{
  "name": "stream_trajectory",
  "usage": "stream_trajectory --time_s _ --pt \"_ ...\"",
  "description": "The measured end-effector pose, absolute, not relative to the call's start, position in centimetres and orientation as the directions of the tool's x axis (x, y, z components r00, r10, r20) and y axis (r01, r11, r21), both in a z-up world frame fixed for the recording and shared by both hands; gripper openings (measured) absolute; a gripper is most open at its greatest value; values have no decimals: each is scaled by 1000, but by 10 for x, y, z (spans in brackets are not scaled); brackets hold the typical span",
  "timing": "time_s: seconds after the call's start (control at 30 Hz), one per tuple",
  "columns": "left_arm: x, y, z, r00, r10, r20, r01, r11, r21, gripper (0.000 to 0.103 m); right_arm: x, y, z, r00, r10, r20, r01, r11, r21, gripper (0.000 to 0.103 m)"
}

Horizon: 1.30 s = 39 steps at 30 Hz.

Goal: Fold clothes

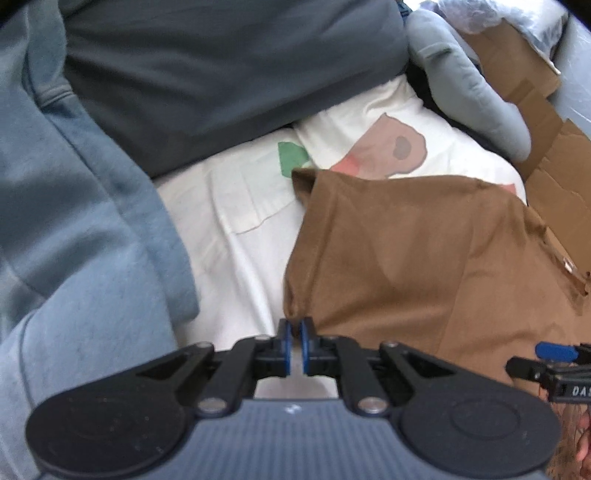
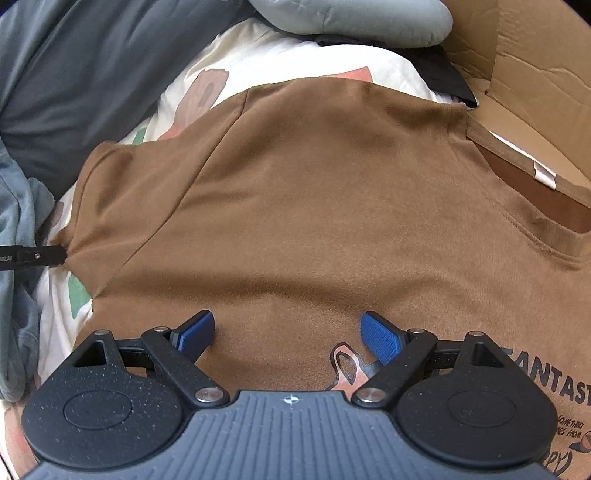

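A brown T-shirt (image 2: 314, 192) with a printed front lies spread over a white patterned sheet (image 1: 240, 229). In the left wrist view the same brown T-shirt (image 1: 406, 251) fills the right half. My left gripper (image 1: 294, 328) is shut on the T-shirt's sleeve edge, and its tip (image 2: 51, 255) shows at the left edge of the right wrist view, pinching that sleeve. My right gripper (image 2: 287, 332) hovers open over the chest of the shirt, its blue pads (image 2: 382, 338) wide apart with only flat cloth beneath. The right gripper (image 1: 554, 352) also appears at the right edge of the left wrist view.
A blue-grey garment (image 1: 74, 221) lies bunched at the left and a dark grey one (image 1: 221, 74) behind it. A grey plush shape (image 2: 351, 18) rests at the back. A cardboard box (image 2: 524, 74) stands at the right, the shirt's collar (image 2: 524, 173) against it.
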<state>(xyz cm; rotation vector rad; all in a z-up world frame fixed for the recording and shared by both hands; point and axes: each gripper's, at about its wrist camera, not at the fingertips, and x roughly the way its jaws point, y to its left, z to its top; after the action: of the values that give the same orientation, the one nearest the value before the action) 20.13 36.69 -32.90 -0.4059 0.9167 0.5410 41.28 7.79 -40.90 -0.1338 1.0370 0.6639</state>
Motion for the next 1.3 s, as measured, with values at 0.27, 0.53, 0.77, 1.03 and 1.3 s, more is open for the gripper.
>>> stream_trajectory --time_s 0.27,0.53,0.77,1.03,1.3 --pt "195 377 -301 528 298 -795 -603 791 -105 38 416 77 -399 345 489 -801 -564 790 239 90" --pt "234 394 -295 571 289 -769 -573 811 -121 46 421 86 -381 382 536 -752 -588 769 249 90" --pt "275 393 -291 598 258 -759 -495 864 -97 46 446 84 -369 421 554 -718 -565 780 271 89" --pt "334 375 -294 645 132 -753 -257 965 -50 46 484 82 -359 444 532 -721 -583 783 219 84" --pt "384 360 -299 676 5 -737 -51 998 -41 46 521 76 -353 520 452 -724 -546 828 125 80"
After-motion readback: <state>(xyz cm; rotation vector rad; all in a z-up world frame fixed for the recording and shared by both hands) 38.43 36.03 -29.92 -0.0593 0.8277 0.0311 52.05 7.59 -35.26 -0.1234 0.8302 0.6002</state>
